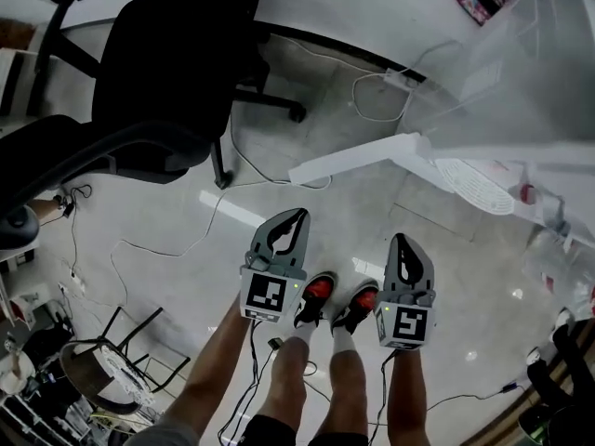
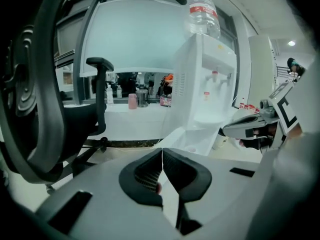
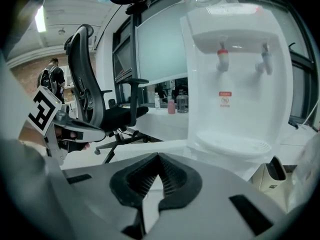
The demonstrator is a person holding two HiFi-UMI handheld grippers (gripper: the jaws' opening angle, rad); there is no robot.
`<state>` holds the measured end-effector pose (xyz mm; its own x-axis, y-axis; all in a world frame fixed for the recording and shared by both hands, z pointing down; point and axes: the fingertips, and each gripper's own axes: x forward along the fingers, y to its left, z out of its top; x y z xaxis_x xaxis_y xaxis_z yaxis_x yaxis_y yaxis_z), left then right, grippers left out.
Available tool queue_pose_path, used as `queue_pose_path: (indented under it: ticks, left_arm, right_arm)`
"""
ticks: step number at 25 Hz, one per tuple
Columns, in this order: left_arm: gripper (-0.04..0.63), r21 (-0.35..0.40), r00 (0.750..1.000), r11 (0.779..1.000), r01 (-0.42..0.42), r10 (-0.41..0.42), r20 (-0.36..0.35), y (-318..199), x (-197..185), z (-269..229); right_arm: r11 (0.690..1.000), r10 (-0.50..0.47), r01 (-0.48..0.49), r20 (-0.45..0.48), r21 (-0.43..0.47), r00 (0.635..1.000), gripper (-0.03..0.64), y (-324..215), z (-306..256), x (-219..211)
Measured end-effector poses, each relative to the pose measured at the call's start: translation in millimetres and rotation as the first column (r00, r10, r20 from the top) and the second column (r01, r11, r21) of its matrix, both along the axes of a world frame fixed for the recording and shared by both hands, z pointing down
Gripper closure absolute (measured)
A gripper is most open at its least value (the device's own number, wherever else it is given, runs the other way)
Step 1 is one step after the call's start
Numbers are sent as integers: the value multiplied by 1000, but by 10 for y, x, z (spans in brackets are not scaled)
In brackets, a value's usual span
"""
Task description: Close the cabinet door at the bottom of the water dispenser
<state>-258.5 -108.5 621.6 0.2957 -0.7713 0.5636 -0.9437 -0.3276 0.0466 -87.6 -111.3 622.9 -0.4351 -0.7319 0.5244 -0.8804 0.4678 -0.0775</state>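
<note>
The left gripper (image 2: 162,165) and the right gripper (image 3: 157,172) each had their jaws pressed together on nothing. Ahead of both, the cabinet door (image 1: 358,159) stood swung open, with the water dispenser (image 3: 235,74) beyond. A glancing push could slip off the door's thin edge, and a hard one could rock the dispenser.

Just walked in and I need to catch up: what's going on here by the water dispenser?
A person stands facing a water dispenser with a gripper in each hand. The left gripper and the right gripper are both shut and empty, held low above the person's feet and touching nothing. The cabinet door at the dispenser's bottom stands open, swung out over the floor near an office chair. It has not been closed yet.
</note>
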Motion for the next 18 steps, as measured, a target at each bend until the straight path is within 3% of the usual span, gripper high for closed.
queue_pose_path:
  ticks: [10,12,18]
  left_arm:
    - [556,-23,1000,1000,14,-14,19,-117,-189,450]
    - [465,-33,1000,999,0,1,26,-167,-218,491]
    - [339,-74,999,997,-30,33,41,-287,-324,802]
  right_arm:
    - [999,-50,49,-13,-19,999,601,20,344,-113]
    - [999,-46,46,-13,-23,999,601,19,354,-102]
    - [997,-53,53,-10,-48,999,601,58,450,-92]
